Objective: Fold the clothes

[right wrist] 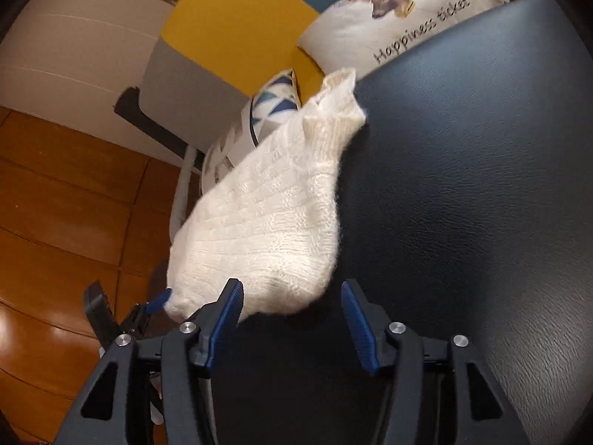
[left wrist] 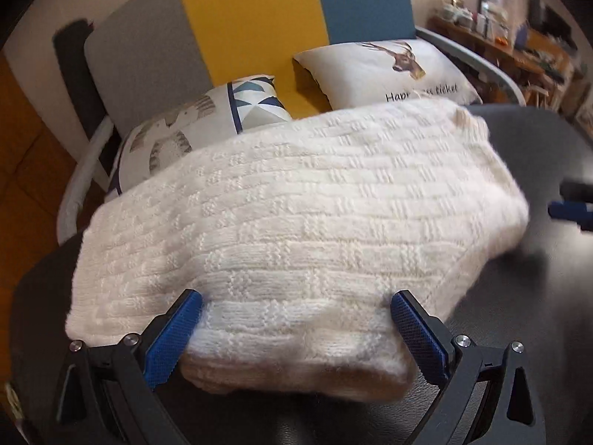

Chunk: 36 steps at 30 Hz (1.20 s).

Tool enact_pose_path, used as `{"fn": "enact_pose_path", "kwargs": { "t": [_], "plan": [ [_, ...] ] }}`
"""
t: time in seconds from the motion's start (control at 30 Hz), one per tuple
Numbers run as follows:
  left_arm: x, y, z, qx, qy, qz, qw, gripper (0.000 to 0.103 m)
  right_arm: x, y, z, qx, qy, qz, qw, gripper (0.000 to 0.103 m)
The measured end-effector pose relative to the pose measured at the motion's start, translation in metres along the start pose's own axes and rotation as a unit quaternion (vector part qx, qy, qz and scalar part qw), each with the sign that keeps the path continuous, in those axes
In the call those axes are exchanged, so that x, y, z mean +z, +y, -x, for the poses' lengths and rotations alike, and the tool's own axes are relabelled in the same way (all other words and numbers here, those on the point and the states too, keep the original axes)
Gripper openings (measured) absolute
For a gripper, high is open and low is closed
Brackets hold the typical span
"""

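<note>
A cream knit sweater (left wrist: 296, 204) lies folded on the black leather-look table (left wrist: 519, 296), and its left edge reaches the table's rim. My left gripper (left wrist: 296, 298) stands wide open astride the sweater's near fold; the knit bulges between the blue pads (left wrist: 170, 337) and spreads past both fingers. In the right wrist view the sweater (right wrist: 267, 222) stretches away from me. My right gripper (right wrist: 292, 289) is open over bare table with nothing between its fingers, and the sweater's near corner sits just beyond its left finger. The left gripper (right wrist: 159, 300) shows at that corner.
Behind the table stands a sofa with a grey, yellow and blue back (left wrist: 244, 18). A deer-print pillow (left wrist: 389, 70) and a cat-and-triangle pillow (left wrist: 192, 126) lie on it. Wooden floor (right wrist: 55, 204) lies left of the table. A cluttered shelf (left wrist: 519, 37) is far right.
</note>
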<state>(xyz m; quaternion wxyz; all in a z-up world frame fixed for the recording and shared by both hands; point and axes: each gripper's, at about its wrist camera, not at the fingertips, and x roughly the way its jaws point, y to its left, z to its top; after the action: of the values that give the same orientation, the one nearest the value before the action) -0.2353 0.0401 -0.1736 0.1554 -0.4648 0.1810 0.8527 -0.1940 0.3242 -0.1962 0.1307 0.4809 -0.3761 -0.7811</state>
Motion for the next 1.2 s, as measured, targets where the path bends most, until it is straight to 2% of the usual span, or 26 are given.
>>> {"fn": "enact_pose_path", "kwargs": {
  "t": [0.07, 0.17, 0.2, 0.23, 0.27, 0.3, 0.33, 0.43, 0.67, 0.77, 0.87, 0.9, 0.93, 0.97, 1.0, 1.07, 1.1, 1.17, 1.2],
  "plan": [
    [-0.005, -0.007, -0.004, -0.001, 0.007, -0.019, 0.9998, 0.103, 0.006, 0.001, -0.015, -0.019, 0.001, -0.006, 1.0, 0.061],
    [-0.009, -0.013, -0.004, 0.002, -0.004, -0.035, 0.9994, 0.102, 0.016, 0.014, -0.034, -0.042, 0.0, 0.013, 0.999, 0.062],
    [-0.01, -0.013, -0.004, -0.006, -0.003, -0.036, 0.9993, 0.099, 0.018, 0.023, -0.04, -0.063, 0.006, 0.04, 0.997, 0.055],
    [-0.01, -0.013, -0.003, -0.015, -0.003, -0.037, 0.9992, 0.089, 0.018, 0.036, -0.047, -0.097, 0.015, 0.085, 0.991, 0.045],
    [-0.011, -0.013, -0.003, -0.023, -0.002, -0.038, 0.999, 0.083, 0.015, 0.046, -0.053, -0.122, 0.022, 0.122, 0.985, 0.009],
    [-0.01, -0.015, -0.001, -0.026, -0.003, -0.042, 0.9988, 0.064, 0.01, 0.053, -0.058, -0.136, 0.029, 0.149, 0.979, 0.005],
    [-0.009, -0.017, 0.001, -0.024, -0.003, -0.046, 0.9986, 0.051, 0.006, 0.059, -0.064, -0.15, 0.037, 0.176, 0.972, 0.005],
    [-0.011, -0.021, 0.006, -0.02, -0.001, -0.057, 0.9982, 0.038, -0.002, 0.07, -0.073, -0.172, 0.058, 0.234, 0.955, 0.005],
    [-0.05, -0.04, 0.042, -0.055, 0.0, -0.06, 0.9966, 0.029, -0.027, 0.052, -0.043, -0.207, 0.106, 0.314, 0.921, 0.005],
    [-0.074, -0.055, 0.066, -0.101, 0.01, -0.025, 0.9945, 0.028, -0.036, 0.033, -0.018, -0.245, 0.101, 0.322, 0.909, 0.005],
    [-0.102, -0.092, 0.095, -0.153, 0.02, -0.011, 0.988, 0.025, -0.041, 0.012, 0.007, -0.291, 0.083, 0.316, 0.899, 0.01],
    [-0.11, -0.107, 0.103, -0.164, 0.024, -0.009, 0.9862, 0.023, -0.042, 0.005, 0.017, -0.304, 0.074, 0.309, 0.898, 0.016],
    [-0.119, -0.123, 0.111, -0.174, 0.028, -0.007, 0.9843, 0.023, -0.041, -0.002, 0.03, -0.312, 0.061, 0.295, 0.901, 0.016],
    [-0.128, -0.141, 0.118, -0.209, 0.037, -0.001, 0.9773, 0.023, -0.04, -0.007, 0.043, -0.317, 0.044, 0.282, 0.904, 0.019],
    [-0.135, -0.154, 0.124, -0.228, 0.041, 0.003, 0.9728, 0.018, -0.04, -0.007, 0.058, -0.319, 0.022, 0.274, 0.907, 0.021],
    [-0.149, -0.182, 0.136, -0.264, 0.047, 0.013, 0.9632, 0.018, -0.045, -0.002, 0.088, -0.325, -0.023, 0.273, 0.905, 0.021],
    [-0.152, -0.189, 0.147, -0.268, 0.034, 0.014, 0.9627, 0.018, -0.052, 0.005, 0.098, -0.317, -0.037, 0.276, 0.907, 0.023],
    [-0.152, -0.189, 0.174, -0.3, -0.002, 0.031, 0.9534, 0.019, -0.07, 0.021, 0.107, -0.281, -0.044, 0.278, 0.918, 0.023],
    [-0.149, -0.183, 0.189, -0.294, -0.027, 0.039, 0.9547, 0.02, -0.079, 0.029, 0.111, -0.263, -0.047, 0.279, 0.922, 0.023]
  ]
}}
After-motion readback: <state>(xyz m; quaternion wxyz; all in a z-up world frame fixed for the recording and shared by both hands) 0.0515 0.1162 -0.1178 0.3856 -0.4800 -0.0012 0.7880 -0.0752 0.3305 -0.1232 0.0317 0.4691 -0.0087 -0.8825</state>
